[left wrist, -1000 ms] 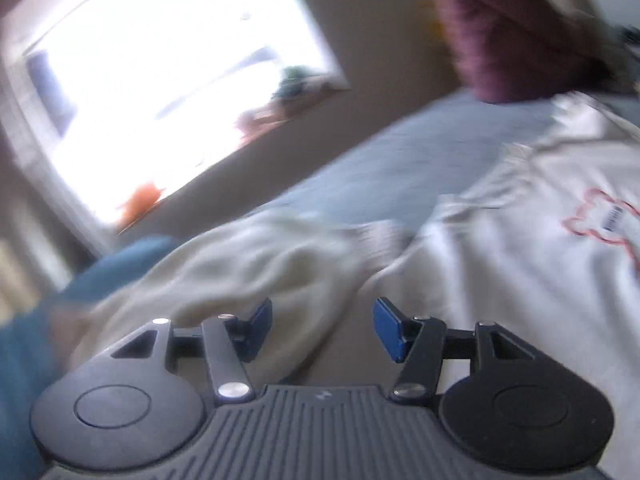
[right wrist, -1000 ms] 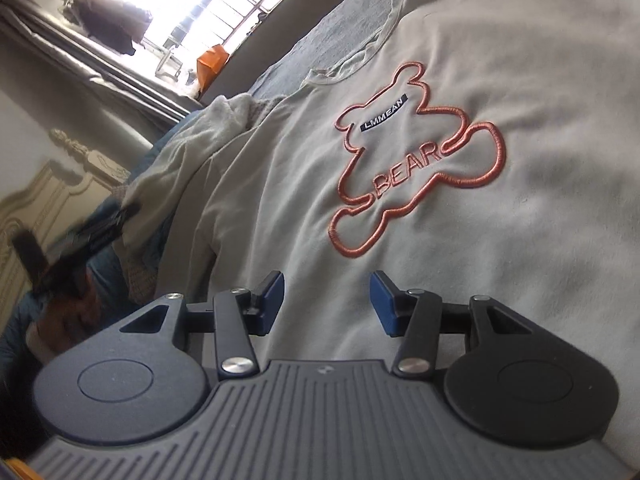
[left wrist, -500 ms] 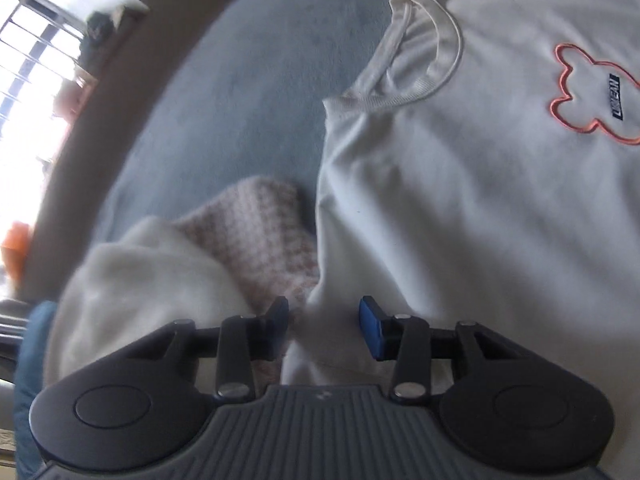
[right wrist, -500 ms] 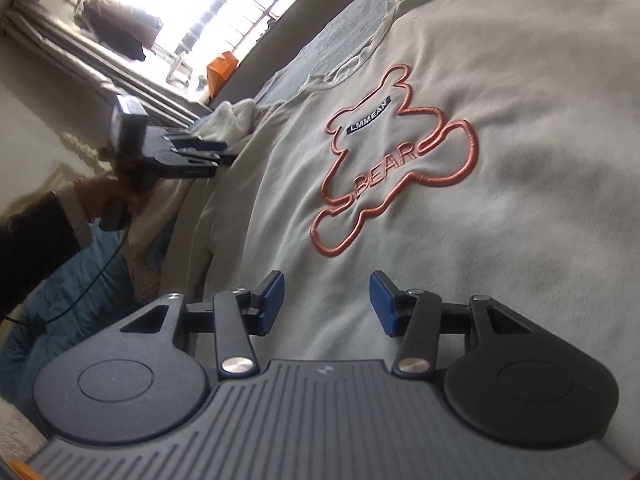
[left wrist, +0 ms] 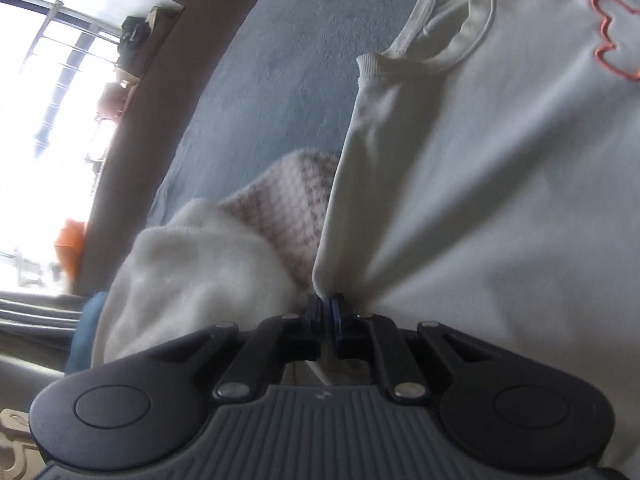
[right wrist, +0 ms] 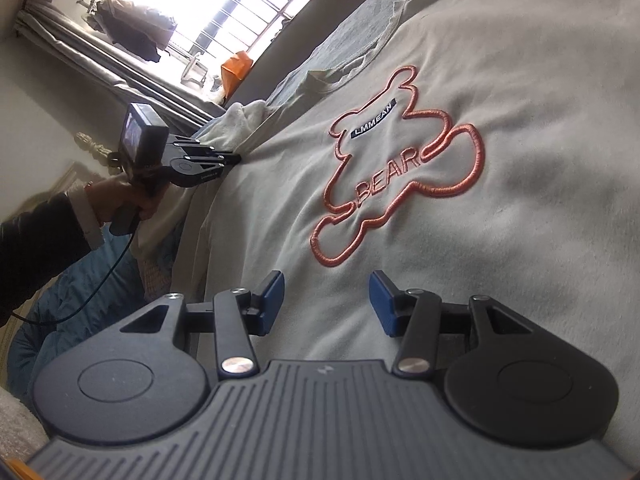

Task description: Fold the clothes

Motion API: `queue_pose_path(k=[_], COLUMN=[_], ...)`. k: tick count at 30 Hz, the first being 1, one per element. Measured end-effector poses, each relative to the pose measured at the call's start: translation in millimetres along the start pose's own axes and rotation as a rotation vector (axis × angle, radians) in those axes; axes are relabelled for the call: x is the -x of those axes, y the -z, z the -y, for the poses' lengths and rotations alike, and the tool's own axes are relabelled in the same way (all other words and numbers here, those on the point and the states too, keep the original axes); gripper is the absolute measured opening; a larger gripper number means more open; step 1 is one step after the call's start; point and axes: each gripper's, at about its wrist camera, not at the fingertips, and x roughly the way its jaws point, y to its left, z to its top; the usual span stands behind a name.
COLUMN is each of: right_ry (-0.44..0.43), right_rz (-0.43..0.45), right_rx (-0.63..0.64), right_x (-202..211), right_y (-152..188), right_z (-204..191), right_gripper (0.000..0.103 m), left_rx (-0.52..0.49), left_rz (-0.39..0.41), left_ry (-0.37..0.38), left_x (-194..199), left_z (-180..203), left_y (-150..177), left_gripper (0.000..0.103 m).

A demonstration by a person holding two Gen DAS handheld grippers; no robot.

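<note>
A cream sweatshirt (left wrist: 480, 200) with an orange bear outline lies flat on a blue bed cover (left wrist: 288, 72). My left gripper (left wrist: 327, 308) is closing its jaws on the sweatshirt's side edge below the collar (left wrist: 460, 32), and the fabric puckers between the blue pads. The right wrist view shows the same sweatshirt (right wrist: 520, 100), its BEAR logo (right wrist: 400, 164), and the left gripper (right wrist: 236, 158) at the garment's left edge, held by a hand (right wrist: 120, 196). My right gripper (right wrist: 326, 304) hovers low over the sweatshirt's front, open, with nothing between its pads.
A white fleece garment (left wrist: 192, 264) and a pink-and-white knit piece (left wrist: 288, 208) are heaped just left of the pinched edge. Beyond the bed a bright barred window (left wrist: 48, 120) and an orange bag (right wrist: 236, 70) stand by the wall. Blue bedding (right wrist: 80, 292) lies lower left.
The left gripper swung down from facing the window to the sweatshirt's side edge and closed on the fabric. The right gripper kept its place and stayed open.
</note>
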Motion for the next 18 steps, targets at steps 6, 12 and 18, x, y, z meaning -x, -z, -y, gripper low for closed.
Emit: queue_pose_path(k=[6, 12, 18], right_ry=[0.004, -0.005, -0.014], right_rz=[-0.006, -0.003, 0.001], right_rx=[0.000, -0.012, -0.018], right_x=[-1, -4, -5], right_y=[-1, -2, -1], right_z=[0, 3, 4], right_gripper=[0.047, 0.047, 0.047], left_rx=[0.108, 0.307, 0.506], left_rz=[0.013, -0.012, -0.004], left_ry=[0.002, 0.118, 0.105], left_x=[6, 12, 24], left_z=[-20, -64, -85], left_y=[-5, -9, -13], left_gripper=[0.038, 0.040, 0.046])
